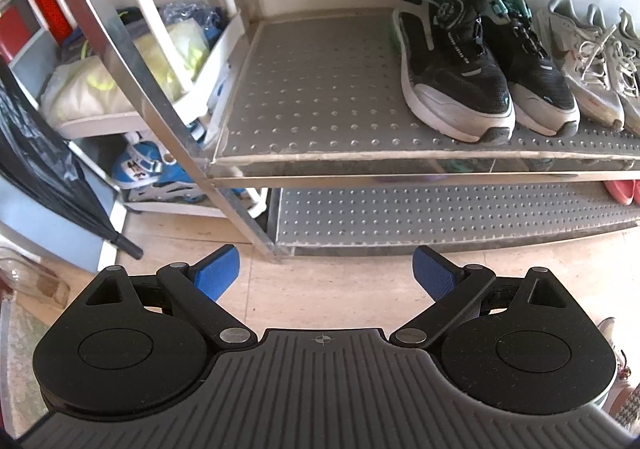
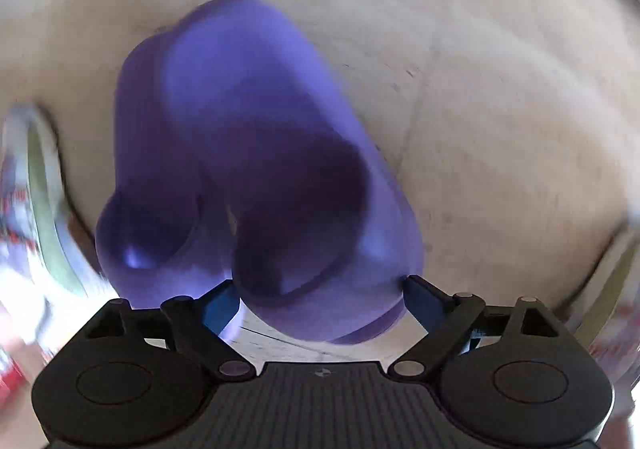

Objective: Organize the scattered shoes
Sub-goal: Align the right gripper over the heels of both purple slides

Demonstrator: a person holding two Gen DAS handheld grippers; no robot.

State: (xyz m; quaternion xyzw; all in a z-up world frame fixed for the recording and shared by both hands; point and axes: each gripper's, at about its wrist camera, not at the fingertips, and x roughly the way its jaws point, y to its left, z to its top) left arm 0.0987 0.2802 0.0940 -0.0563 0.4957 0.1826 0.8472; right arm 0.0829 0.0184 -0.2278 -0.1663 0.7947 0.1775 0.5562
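In the right wrist view a pair of purple slippers [image 2: 240, 109] lies side by side on the beige floor, blurred. My right gripper [image 2: 320, 301] stands wide open just over their heels, and the heel of the right-hand slipper sits between its blue fingers. Whether the pads touch it is unclear. In the left wrist view my left gripper [image 1: 324, 273] is open and empty above the floor in front of a metal shoe rack. A black and teal pair of sneakers [image 1: 460, 61] and a grey pair [image 1: 588, 61] stand on the rack's upper shelf [image 1: 312, 89].
The left half of the upper shelf is bare. On the lower shelf [image 1: 440, 213] is a pink shoe [image 1: 620, 191] at the far right. Left of the rack are blue roller skates [image 1: 152, 173], a white shelf of bags [image 1: 120, 89] and a black umbrella [image 1: 60, 189]. A blurred white shoe [image 2: 36, 189] lies left of the slippers.
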